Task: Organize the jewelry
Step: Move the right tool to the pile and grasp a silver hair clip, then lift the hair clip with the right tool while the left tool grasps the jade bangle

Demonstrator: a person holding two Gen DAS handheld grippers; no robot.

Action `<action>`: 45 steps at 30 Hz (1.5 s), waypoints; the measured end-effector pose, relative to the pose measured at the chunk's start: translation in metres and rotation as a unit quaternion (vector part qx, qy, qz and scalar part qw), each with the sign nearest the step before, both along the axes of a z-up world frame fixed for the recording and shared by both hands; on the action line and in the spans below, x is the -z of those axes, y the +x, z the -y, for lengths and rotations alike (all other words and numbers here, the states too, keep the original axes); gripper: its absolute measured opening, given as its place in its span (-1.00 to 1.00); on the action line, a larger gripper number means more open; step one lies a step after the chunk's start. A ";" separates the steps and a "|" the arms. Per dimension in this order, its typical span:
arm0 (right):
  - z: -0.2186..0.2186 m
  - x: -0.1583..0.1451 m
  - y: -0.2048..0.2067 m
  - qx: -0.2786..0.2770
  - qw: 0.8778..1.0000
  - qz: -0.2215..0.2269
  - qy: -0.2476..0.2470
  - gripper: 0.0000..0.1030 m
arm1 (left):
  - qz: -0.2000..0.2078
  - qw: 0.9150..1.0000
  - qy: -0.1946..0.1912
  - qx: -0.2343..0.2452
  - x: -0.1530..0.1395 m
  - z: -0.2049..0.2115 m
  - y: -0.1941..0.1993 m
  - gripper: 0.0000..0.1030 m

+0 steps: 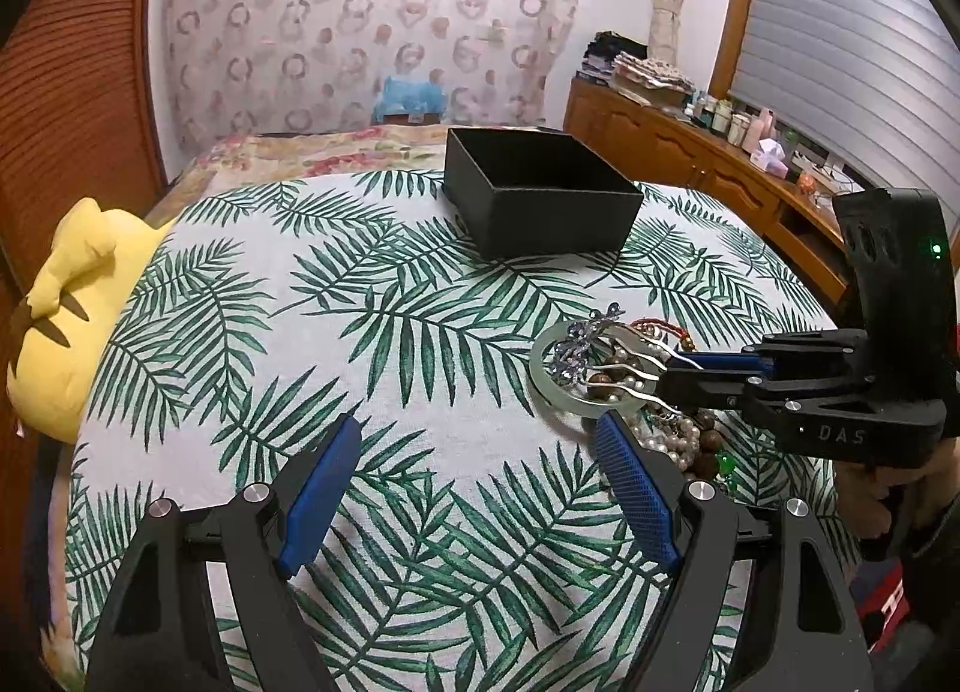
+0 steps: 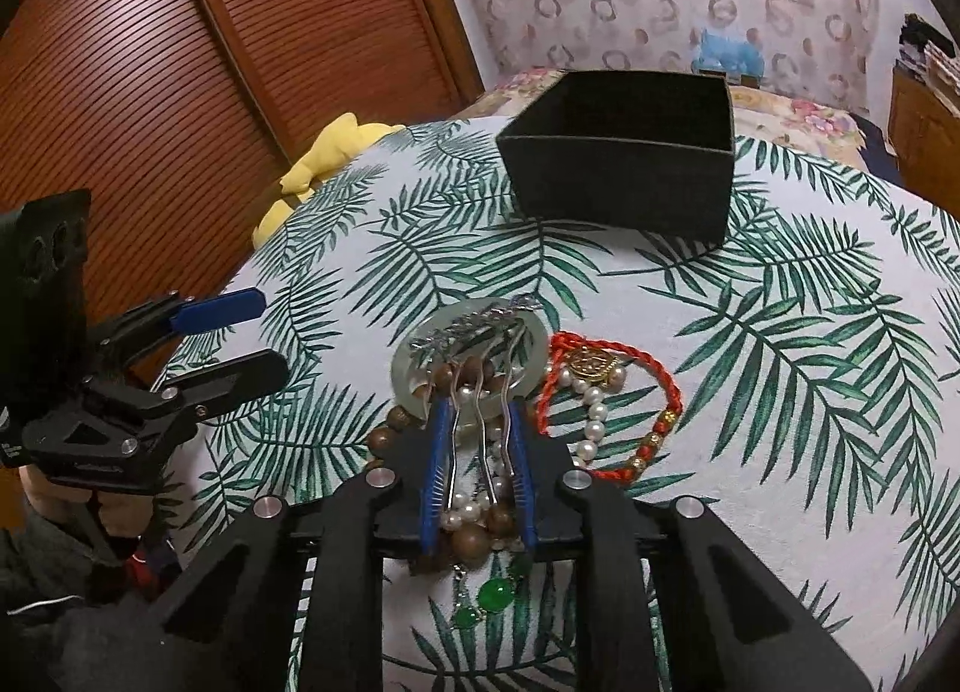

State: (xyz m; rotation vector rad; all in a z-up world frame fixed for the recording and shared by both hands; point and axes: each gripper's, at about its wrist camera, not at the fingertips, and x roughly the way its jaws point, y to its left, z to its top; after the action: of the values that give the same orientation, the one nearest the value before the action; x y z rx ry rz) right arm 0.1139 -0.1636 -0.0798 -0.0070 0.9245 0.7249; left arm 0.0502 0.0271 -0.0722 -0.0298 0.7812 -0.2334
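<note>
Blue-padded fingers of the left tool stand wide apart and empty above the leaf-print bed cover, likely kept clear while the other works. Toward the cover's right edge, the right tool has closed on the prongs of a silver hair comb lying across a pale jade bangle.

Pearls and wooden beads sit nearest the right wrist view, between fingers pinched on the comb's prongs, seemingly to lift it free. Beside them lies a red cord bracelet; the open black box waits near the far edge.
</note>
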 end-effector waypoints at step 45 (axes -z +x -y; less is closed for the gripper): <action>0.072 -0.042 0.006 0.063 0.993 0.093 -0.020 -0.96 | -0.057 0.994 0.024 0.090 0.027 0.079 0.069 0.61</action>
State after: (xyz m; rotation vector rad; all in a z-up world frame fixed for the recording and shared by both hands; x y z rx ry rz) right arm 0.1201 -0.2356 -0.0383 -0.0509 0.7535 0.5771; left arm 0.1192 -0.0523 -0.0991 0.0747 0.9042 -0.3865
